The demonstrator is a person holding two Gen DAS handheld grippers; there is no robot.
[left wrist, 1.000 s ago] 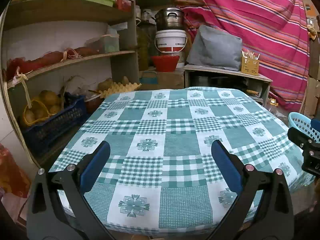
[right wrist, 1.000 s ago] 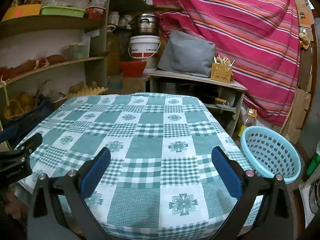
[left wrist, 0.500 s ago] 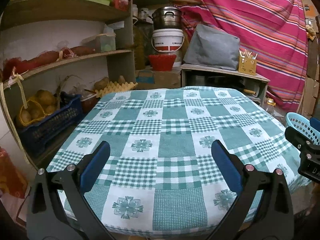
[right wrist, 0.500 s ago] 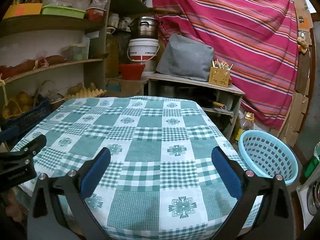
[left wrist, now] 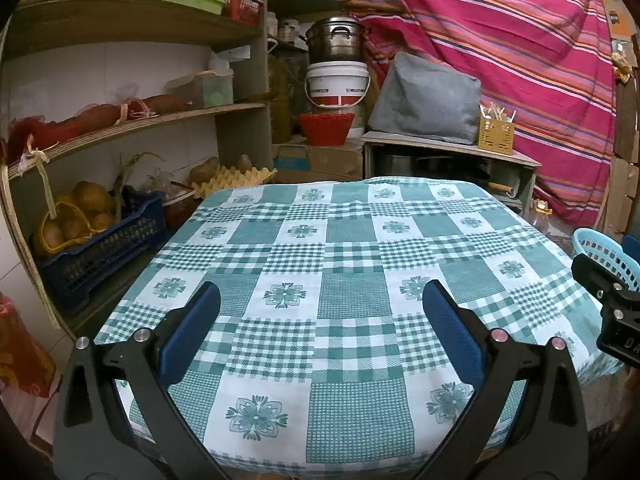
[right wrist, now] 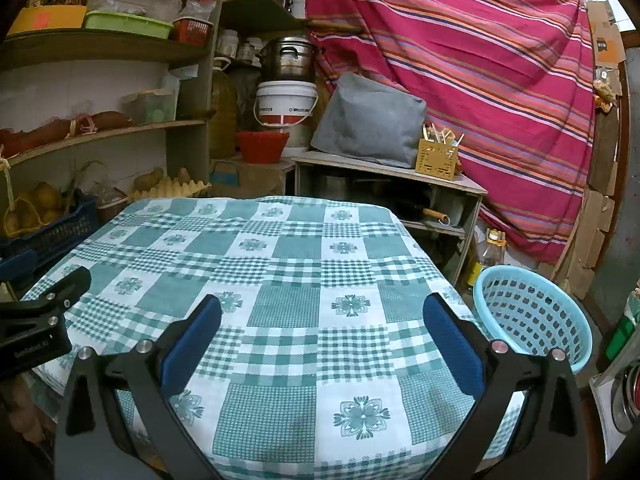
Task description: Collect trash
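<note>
A table with a green-and-white checked cloth (left wrist: 352,264) fills both views; it also shows in the right wrist view (right wrist: 280,280). No trash shows on it. A light blue plastic basket (right wrist: 532,316) stands on the floor right of the table; its rim shows in the left wrist view (left wrist: 600,248). My left gripper (left wrist: 320,312) is open and empty over the table's near edge. My right gripper (right wrist: 320,328) is open and empty over the near right part. Each gripper's body shows at the edge of the other's view.
Wooden shelves (left wrist: 132,124) with a blue crate of potatoes (left wrist: 100,240) stand at the left. A low cabinet (right wrist: 384,188) with a grey cushion, a white bucket (right wrist: 286,104) and a pot stand behind. A striped red curtain (right wrist: 480,80) hangs at the back right.
Both grippers have drawn back and risen slightly, so the table looks smaller and farther. Both stay open and empty.
</note>
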